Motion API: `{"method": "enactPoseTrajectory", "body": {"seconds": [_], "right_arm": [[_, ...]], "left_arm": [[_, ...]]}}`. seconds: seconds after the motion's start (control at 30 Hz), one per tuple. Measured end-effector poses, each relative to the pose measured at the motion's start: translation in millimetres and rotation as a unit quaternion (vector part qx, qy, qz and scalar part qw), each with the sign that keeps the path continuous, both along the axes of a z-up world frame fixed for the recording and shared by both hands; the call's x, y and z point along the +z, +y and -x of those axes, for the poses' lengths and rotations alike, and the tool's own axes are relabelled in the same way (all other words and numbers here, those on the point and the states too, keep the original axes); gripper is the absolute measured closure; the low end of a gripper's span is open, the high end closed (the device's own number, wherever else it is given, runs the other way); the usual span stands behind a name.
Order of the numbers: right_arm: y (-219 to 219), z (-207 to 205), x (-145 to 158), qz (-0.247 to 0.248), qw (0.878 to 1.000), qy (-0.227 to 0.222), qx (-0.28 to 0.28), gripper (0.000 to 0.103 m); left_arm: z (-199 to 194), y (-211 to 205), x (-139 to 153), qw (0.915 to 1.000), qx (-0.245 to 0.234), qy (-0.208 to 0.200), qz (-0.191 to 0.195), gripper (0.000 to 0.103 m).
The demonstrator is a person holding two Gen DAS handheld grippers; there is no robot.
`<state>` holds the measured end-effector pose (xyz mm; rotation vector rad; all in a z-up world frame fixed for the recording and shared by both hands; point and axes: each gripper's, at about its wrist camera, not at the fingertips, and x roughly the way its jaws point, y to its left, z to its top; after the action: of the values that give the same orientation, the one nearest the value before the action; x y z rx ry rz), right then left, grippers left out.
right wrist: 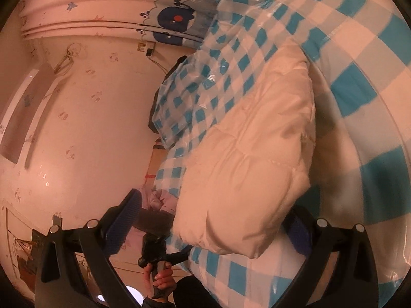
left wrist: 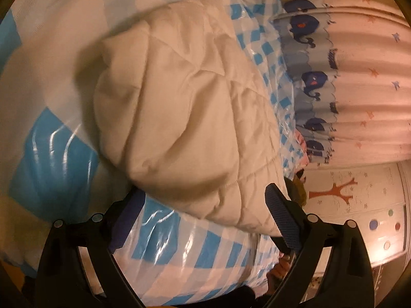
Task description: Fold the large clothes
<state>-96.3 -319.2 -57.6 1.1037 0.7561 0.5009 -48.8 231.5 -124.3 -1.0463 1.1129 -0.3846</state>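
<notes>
Looking through the left wrist view, we find the left gripper (left wrist: 205, 210) spread wide, its two fingers standing either side of the folded edge of a cream quilted garment (left wrist: 185, 107). The right-hand pad (left wrist: 282, 220) lies against the garment's lower corner; the left-hand finger is partly hidden beneath the fabric, so we cannot tell whether it touches. The jaws do not pinch the cloth. The garment lies bunched on a blue-and-white checked cover (left wrist: 51, 159) that shows a glossy sheen. Beyond it hangs a curtain (left wrist: 359, 82) printed with whales and stars, and below that a wall (left wrist: 359, 205) with a tree decal and coloured dots.

In the right wrist view, the right gripper (right wrist: 213, 218) is likewise wide open. The garment (right wrist: 251, 159) sits between its fingers, closer to the right-hand finger, whose pad is mostly covered by the cloth; the left-hand pad (right wrist: 123, 223) stands apart from it. The checked cover (right wrist: 359, 82) runs beneath and behind the garment. Low in this view, a hand (right wrist: 159, 279) grasps the handle of the other gripper. The wall (right wrist: 90, 128) and curtain (right wrist: 102, 0) fill the left.
</notes>
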Motion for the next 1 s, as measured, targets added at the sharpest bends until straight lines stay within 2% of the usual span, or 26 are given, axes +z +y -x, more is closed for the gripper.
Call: {"method": "enactPoseTrajectory", "body": {"seconds": [0.1,0.17,0.27,0.3,0.37,0.43,0.53,0.6,0.63,0.67,0.7,0.73,0.8,0.87,1.0], "right_arm": [[-2.3,2.1,7.8,0.005,1.000,-0.007,0.003,0.005],[-0.3,3.5,7.2,0.018,1.000,-0.001,0.004,0.005],[2.1,14.4,-11.0,0.048,0.998,0.040,0.003,0.005],[2.2,18.3,-19.8,0.054,0.997,0.055,0.002,0.005],[0.6,24.3,-35.9,0.063,0.995,0.083,-0.002,0.005],[-2.4,28.9,-50.9,0.069,0.991,0.111,-0.011,0.005],[-4.7,26.4,-55.6,0.064,0.992,0.111,-0.024,0.005],[-3.2,19.2,-52.3,0.062,0.993,0.093,-0.026,0.005],[-0.4,14.9,-49.0,0.067,0.994,0.080,-0.028,0.009],[3.5,12.1,-45.2,0.068,0.995,0.065,-0.023,0.020],[8.4,9.8,-41.6,0.082,0.995,0.057,-0.021,0.034],[12.9,8.1,-36.0,0.109,0.992,0.053,-0.024,0.057],[13.1,6.7,-30.1,0.097,0.995,0.032,-0.021,0.063],[11.2,2.6,-17.4,0.105,0.994,0.012,-0.014,0.068],[8.1,7.6,32.9,0.145,0.988,-0.043,-0.010,0.070]], "left_arm": [[-6.3,0.0,-4.3,0.9996,0.028,0.001,0.000,0.013],[-7.1,2.8,-4.7,0.9983,0.053,-0.014,0.020,0.013],[-3.4,5.5,-2.7,0.9954,0.073,-0.051,0.035,0.015],[-2.7,5.3,-4.0,0.9954,0.071,-0.059,0.026,0.024],[-4.3,6.1,-12.9,0.9969,0.066,-0.041,0.008,0.039],[-5.5,10.9,-15.7,0.9967,0.070,-0.037,0.021,0.041],[-7.3,9.0,-14.4,0.9972,0.065,-0.037,0.005,0.042],[-9.1,8.6,-14.8,0.9973,0.064,-0.035,0.001,0.044],[-9.0,9.7,-14.8,0.9973,0.065,-0.035,0.002,0.047],[-8.9,10.5,-14.6,0.9972,0.066,-0.036,0.002,0.054],[-8.9,11.5,-14.4,0.9971,0.065,-0.040,0.003,0.063],[-9.5,10.9,-12.4,0.9970,0.062,-0.047,0.001,0.067],[-11.7,7.1,-4.3,0.9964,0.052,-0.064,-0.020,0.076],[-13.9,0.3,9.5,0.9947,0.040,-0.084,-0.043,0.080],[-11.6,-19.4,62.5,0.9873,0.010,-0.152,-0.046,0.082]]}}
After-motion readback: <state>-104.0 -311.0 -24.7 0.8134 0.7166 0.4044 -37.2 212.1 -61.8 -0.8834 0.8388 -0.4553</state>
